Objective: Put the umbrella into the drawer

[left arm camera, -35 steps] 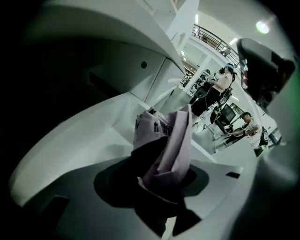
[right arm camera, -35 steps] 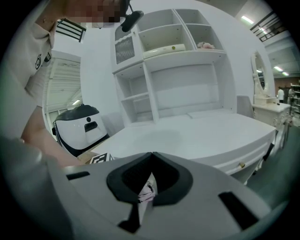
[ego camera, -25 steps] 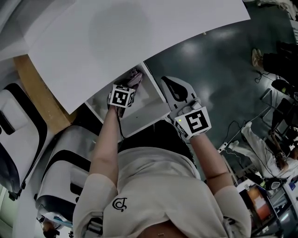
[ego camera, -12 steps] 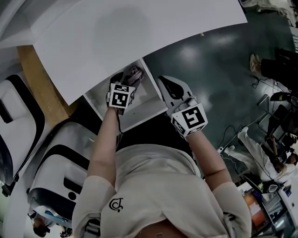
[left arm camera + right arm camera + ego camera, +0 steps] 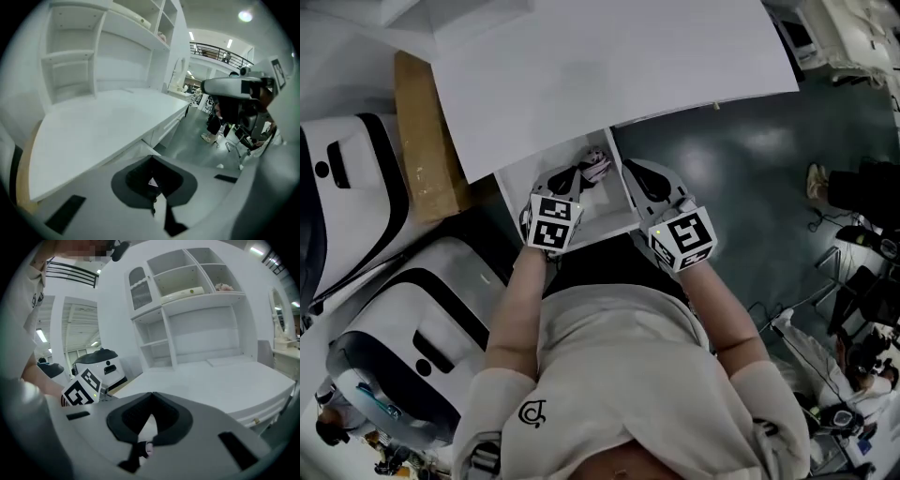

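The folded pinkish umbrella [image 5: 594,168] lies inside the open white drawer [image 5: 518,184] under the desk top [image 5: 609,66]. My left gripper [image 5: 568,180] hangs above the drawer's front half, just short of the umbrella. Its jaws are closing and meet with nothing between them [image 5: 151,182]. At the drawer's right side wall my right gripper [image 5: 636,173] hovers, jaws together and empty [image 5: 150,420]. A sliver of pink shows through the gap below its jaws. The right gripper view catches the left gripper's marker cube [image 5: 82,388].
Two white-and-black machines [image 5: 403,319] stand left of the person, and a brown board [image 5: 417,141] leans beside the desk. A white shelf hutch [image 5: 187,296] rises behind the desk top. Dark green floor [image 5: 750,159] lies to the right, with people and cables farther off.
My left gripper has let go of the umbrella, lifted out of the drawer and drawn back toward its front edge. The umbrella stays in the drawer. My right gripper rose a little.
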Demonstrator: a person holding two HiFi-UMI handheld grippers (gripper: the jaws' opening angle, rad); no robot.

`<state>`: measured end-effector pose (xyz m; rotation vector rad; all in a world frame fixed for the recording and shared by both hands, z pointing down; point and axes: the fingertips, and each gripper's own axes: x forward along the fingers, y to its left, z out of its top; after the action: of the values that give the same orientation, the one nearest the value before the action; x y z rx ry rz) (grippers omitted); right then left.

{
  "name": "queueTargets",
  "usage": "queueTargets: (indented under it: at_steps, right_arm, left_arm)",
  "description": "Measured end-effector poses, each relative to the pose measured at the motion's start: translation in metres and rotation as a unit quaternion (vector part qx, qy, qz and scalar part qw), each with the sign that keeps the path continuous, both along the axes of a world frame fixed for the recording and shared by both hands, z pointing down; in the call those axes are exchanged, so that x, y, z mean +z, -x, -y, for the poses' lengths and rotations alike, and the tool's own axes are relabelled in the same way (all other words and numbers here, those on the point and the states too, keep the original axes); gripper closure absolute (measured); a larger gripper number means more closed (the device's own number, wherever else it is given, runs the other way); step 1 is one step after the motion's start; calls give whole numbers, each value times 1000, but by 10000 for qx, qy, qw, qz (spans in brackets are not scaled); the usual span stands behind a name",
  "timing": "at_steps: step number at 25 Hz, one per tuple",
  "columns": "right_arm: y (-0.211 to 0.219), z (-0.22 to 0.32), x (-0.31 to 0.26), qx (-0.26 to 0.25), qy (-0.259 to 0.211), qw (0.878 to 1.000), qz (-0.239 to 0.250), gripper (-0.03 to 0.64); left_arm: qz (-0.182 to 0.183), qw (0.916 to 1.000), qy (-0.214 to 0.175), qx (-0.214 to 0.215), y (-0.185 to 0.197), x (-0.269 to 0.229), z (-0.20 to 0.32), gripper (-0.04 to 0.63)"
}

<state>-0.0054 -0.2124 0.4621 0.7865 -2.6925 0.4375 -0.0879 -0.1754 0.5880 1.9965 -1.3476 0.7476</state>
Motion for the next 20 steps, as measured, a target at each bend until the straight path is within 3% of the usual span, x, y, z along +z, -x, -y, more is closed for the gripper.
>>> queueTargets:
  at_steps: [8, 14, 17, 20]
  right_arm:
    - [13, -17, -49, -556, -435, 9974, 157, 611]
    - [23, -24, -92, -724, -544, 9950, 421, 611]
    - [31, -27, -116, -851, -753, 9919, 564, 611]
    - [40, -27, -139, -1017, -1012, 9875, 658, 611]
  left_arm:
    - [68, 9921, -1136, -525, 26, -108, -8, 583]
    - [179, 9717, -2112, -1046, 61, -200, -16, 583]
    - [-5, 9621, -2408, -1283, 74, -238, -26, 583]
    - [-180, 9470, -2818, -1529, 88, -276, -36, 583]
